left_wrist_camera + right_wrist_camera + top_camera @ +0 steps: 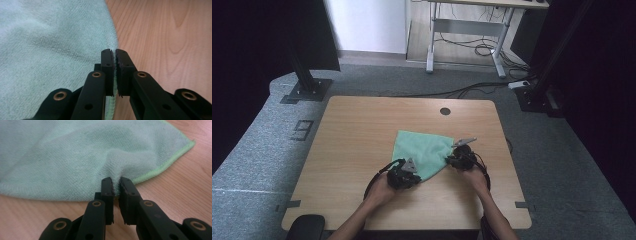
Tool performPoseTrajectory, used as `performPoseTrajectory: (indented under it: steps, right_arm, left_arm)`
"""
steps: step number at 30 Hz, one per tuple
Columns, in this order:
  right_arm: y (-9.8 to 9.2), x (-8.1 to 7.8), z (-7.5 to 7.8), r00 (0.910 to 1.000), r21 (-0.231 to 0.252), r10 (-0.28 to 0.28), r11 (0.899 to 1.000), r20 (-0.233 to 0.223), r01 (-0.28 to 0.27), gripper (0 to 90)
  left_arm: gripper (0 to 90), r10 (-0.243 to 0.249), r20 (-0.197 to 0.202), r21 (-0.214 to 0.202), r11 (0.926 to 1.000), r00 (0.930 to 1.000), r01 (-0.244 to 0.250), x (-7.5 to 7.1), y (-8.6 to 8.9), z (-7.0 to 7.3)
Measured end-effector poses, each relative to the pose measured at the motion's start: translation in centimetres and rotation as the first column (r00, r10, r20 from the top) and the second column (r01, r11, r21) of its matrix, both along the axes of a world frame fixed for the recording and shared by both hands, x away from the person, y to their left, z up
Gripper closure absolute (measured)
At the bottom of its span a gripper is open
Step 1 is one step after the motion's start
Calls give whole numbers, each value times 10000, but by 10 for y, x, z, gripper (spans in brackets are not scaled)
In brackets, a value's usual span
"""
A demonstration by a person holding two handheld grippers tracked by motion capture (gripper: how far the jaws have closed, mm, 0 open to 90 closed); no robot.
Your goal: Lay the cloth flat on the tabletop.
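A light green cloth [424, 150] lies on the wooden table [362, 130] near its middle. My left gripper [408, 175] sits at the cloth's near corner. In the left gripper view its jaws are shut on the cloth's edge [115, 53], with the cloth [50, 45] spreading to the left. My right gripper [458, 159] sits at the cloth's right corner. In the right gripper view its jaws pinch a raised fold of the cloth [75, 157], and the gripper [115, 182] is shut on it. A person's hands hold both grippers from the table's near edge.
A round dark hole [445, 111] is in the table top beyond the cloth. Black posts on base plates [307, 85] stand on the floor at the far left and far right. A white desk frame [467, 30] with loose cables stands behind.
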State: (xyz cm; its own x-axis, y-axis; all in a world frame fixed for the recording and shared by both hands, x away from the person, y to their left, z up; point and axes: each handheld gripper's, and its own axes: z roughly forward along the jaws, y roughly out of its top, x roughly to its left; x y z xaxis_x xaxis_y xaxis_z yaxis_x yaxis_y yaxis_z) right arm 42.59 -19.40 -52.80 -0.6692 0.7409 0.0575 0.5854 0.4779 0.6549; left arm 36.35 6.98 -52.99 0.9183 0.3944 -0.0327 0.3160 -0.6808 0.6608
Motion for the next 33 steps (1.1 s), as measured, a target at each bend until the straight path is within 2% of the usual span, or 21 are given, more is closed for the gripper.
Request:
performPoseTrajectory:
  steps: [2, 5, 8, 11, 12, 15, 20, 24, 28, 33]
  right_arm:
    - [-5, -6, 11, 9999, 177, 2, 9998, 148, -5, 806]
    - [-8, -7, 20, 9994, 382, -37, 9993, 345, 24, 800]
    - [-10, -5, 30, 9987, 666, -126, 9977, 498, 93, 765]
    - [-8, 0, 35, 9969, 814, -388, 9961, 682, 332, 610]
    - [-8, 0, 35, 9969, 814, -388, 9961, 682, 332, 610]
    - [-10, 2, 32, 9947, 841, -582, 9951, 851, 510, 518]
    - [-20, -1, 24, 9911, 781, -950, 9931, 934, 878, 470]
    - [-29, -4, 20, 9905, 860, -1127, 9907, 791, 1059, 479]
    - [-32, -7, 18, 9925, 924, -1068, 9906, 596, 1010, 516]
    - [-27, -9, 13, 9961, 947, -836, 9922, 290, 805, 559]
  left_arm:
    - [856, 72, 43, -418, 9991, 10000, -70, 0, 3, 9]
    - [857, 166, 193, -647, 9978, 9997, -153, 2, 6, 16]
    - [860, 525, 341, -1008, 9937, 9980, -488, 8, 12, 26]
    - [864, 1022, 406, -1253, 9874, 9939, -964, 17, 20, 31]
    - [864, 1176, 361, -1307, 9851, 9924, -1120, 21, 24, 32]
    - [864, 1677, 61, -1583, 9736, 9858, -1646, 33, 34, 31]
    - [864, 2397, -297, -1527, 9583, 9704, -2414, 51, 47, 22]
    - [864, 2836, -522, -1212, 9500, 9575, -2879, 63, 53, 13]
    - [863, 3233, -642, -1009, 9391, 9441, -3284, 71, 59, 5]
    - [857, 3594, -700, -737, 9284, 9305, -3642, 74, 65, -6]
